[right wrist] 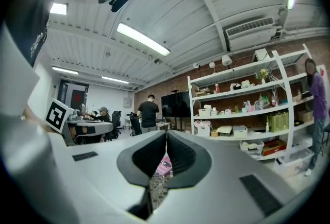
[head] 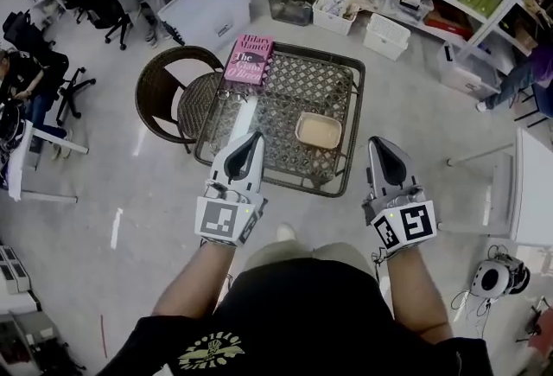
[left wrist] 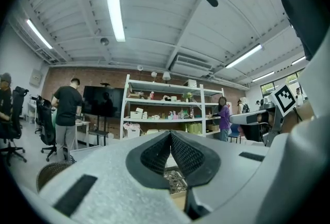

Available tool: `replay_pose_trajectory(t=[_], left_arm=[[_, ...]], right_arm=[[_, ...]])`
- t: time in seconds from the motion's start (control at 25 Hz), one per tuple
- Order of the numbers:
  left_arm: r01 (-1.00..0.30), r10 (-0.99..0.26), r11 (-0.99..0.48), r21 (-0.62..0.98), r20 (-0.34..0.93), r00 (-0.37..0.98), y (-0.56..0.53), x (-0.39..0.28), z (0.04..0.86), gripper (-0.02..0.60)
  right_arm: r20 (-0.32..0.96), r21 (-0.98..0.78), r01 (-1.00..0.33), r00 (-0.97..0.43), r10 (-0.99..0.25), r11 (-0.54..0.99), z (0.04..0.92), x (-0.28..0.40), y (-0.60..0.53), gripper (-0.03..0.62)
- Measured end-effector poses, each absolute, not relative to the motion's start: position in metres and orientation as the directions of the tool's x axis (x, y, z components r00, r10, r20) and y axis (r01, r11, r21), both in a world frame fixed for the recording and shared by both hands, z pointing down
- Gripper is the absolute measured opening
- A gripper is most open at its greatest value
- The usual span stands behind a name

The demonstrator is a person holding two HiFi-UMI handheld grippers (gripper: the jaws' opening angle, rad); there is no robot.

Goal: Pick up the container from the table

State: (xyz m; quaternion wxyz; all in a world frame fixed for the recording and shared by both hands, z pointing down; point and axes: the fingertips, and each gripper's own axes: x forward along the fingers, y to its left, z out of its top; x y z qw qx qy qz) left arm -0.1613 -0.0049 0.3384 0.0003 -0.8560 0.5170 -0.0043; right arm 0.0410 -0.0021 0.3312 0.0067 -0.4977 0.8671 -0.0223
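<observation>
Container sat on the counter, near-right part, between left gripper and right gripper, touching neither. Both grippers were pressed together, empty, over counter's near edge.

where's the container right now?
Head view: the container sits on the lattice table, near-right part, just left of the right gripper; the pink book lies far-left.
</observation>
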Motion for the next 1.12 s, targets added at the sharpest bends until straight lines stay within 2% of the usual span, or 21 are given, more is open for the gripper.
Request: replay_pose_trajectory(t=[0.52, 0.84, 1.12], left_arm=[[-0.869, -0.869, -0.494, 0.018, 0.018, 0.494, -0.035, -0.153, 0.349, 0.009], [-0.888, -0.887, -0.458, 0.032, 0.042, 0.459, -0.064, -0.144, 0.354, 0.009], [-0.874, -0.872, -0.482, 0.071, 0.062, 0.486, -0.086, -0.128, 0.371, 0.009]], right_arm=[[0.033, -0.035, -0.894, -0.448, -0.893, 0.447, 0.337, 0.062, -0.014, 0.012], [0.035, -0.042, -0.875, -0.483, -0.875, 0.482, 0.342, 0.069, -0.05, 0.012], [0.05, -0.067, -0.867, -0.498, -0.866, 0.495, 0.353, 0.075, -0.077, 0.012]])
